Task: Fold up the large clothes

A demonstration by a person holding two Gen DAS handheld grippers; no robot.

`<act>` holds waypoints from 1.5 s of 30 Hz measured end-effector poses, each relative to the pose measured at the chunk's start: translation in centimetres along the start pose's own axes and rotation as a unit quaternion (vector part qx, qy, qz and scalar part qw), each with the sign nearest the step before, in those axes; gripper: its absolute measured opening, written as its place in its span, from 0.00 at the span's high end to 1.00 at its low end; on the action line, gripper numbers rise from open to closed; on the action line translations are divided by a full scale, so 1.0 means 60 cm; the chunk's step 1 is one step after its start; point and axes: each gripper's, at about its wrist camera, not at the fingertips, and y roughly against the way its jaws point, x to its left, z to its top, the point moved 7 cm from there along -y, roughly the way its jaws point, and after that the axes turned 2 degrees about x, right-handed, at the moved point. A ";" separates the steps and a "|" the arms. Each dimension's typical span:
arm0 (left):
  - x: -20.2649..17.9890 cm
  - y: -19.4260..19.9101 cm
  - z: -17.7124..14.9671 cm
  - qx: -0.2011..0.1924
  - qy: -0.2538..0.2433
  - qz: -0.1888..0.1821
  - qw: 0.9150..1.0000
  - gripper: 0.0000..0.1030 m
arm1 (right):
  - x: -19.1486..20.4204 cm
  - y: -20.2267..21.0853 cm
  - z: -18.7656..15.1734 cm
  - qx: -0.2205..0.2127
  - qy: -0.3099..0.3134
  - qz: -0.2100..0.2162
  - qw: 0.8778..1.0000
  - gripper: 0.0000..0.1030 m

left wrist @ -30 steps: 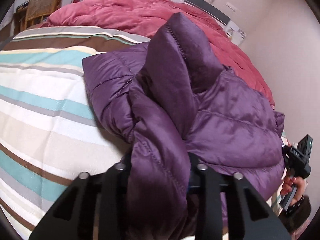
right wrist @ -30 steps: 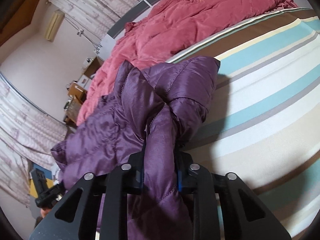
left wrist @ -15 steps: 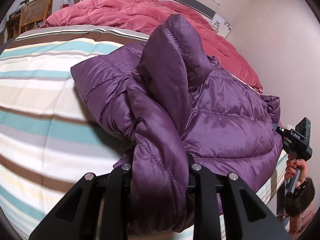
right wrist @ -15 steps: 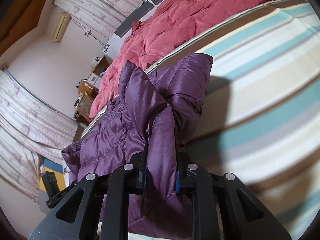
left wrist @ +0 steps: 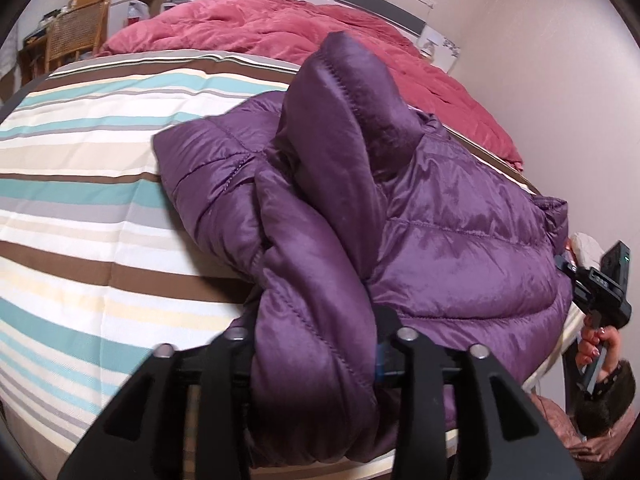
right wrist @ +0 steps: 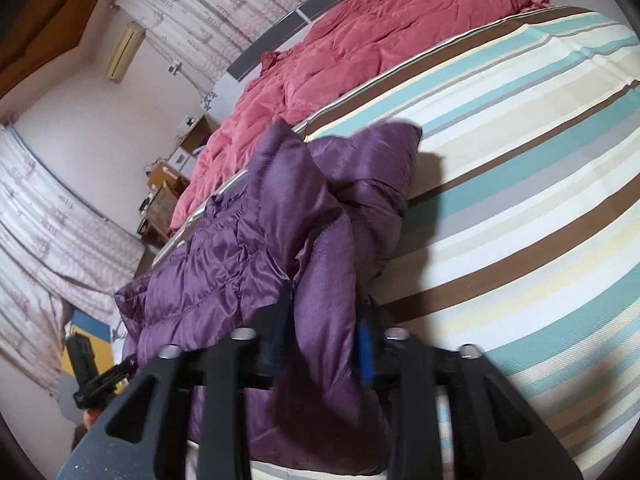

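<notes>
- Purple puffy jacket (left wrist: pixel 440 216) bunched up near the edge of the bed, on the striped sheet (left wrist: pixel 80 200).
- Red blanket (left wrist: pixel 280 28) heaped at the far end of the bed.
- Pale wall (left wrist: pixel 540 60), patterned curtains (right wrist: pixel 60 208), wooden chair (left wrist: pixel 78 28) around.
- Left tongs (left wrist: pixel 316 344) opening, fold of jacket between.
- Right tongs (right wrist: pixel 320 336) opening too, jacket fold between, pads coming off the cloth.

One jacket (left wrist: pixel 460 216), two grippers (left wrist: pixel 316 344)
</notes>
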 end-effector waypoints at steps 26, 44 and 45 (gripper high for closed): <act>-0.046 0.022 0.081 -0.060 -0.054 0.072 0.994 0.85 | 0.075 0.006 0.051 -0.046 0.214 -0.133 0.967 0.90; -0.062 0.125 0.209 -0.173 -0.001 0.054 0.983 0.93 | 0.145 -0.008 0.195 -0.088 0.196 -0.114 0.970 0.90; -0.058 0.113 0.222 -0.170 0.009 0.051 0.984 0.93 | 0.141 -0.019 0.201 -0.084 0.194 -0.118 0.970 0.90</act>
